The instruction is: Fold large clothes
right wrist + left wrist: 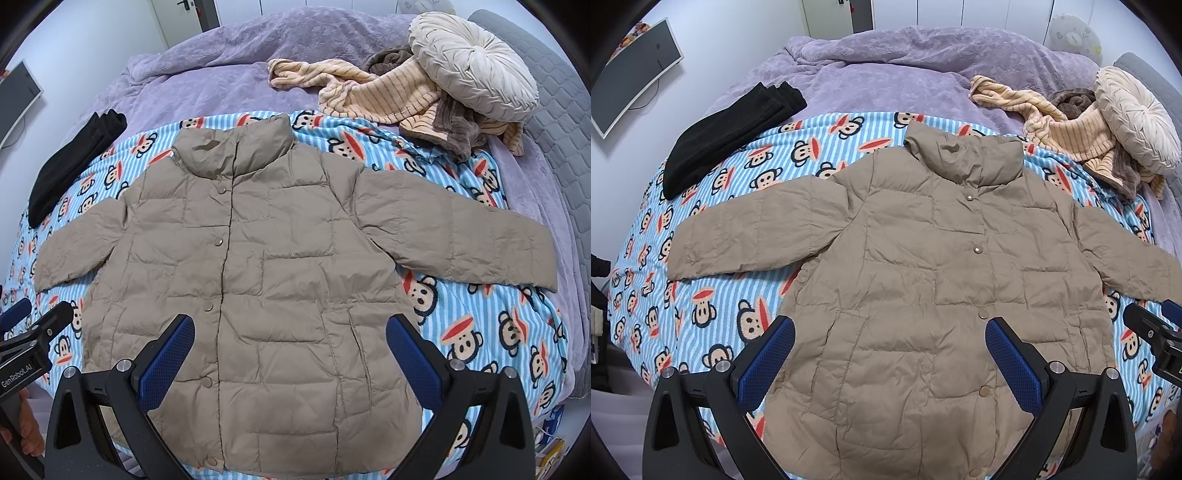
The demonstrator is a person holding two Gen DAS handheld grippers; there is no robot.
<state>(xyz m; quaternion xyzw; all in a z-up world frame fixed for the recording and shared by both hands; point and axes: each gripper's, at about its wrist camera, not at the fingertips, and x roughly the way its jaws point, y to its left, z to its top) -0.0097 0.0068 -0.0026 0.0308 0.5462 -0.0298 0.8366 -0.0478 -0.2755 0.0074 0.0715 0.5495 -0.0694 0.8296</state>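
Observation:
A tan quilted puffer jacket lies flat and face up on a blue striped monkey-print blanket, buttoned, collar away from me, both sleeves spread sideways. My left gripper hovers open above the jacket's lower front, nothing between its blue pads. My right gripper is open too, over the lower hem area, holding nothing. Each gripper shows at the edge of the other's view: the right gripper, the left gripper.
A folded black garment lies at the blanket's far left. A striped beige and brown heap and a round cream cushion sit at the far right on a purple duvet. A monitor stands left.

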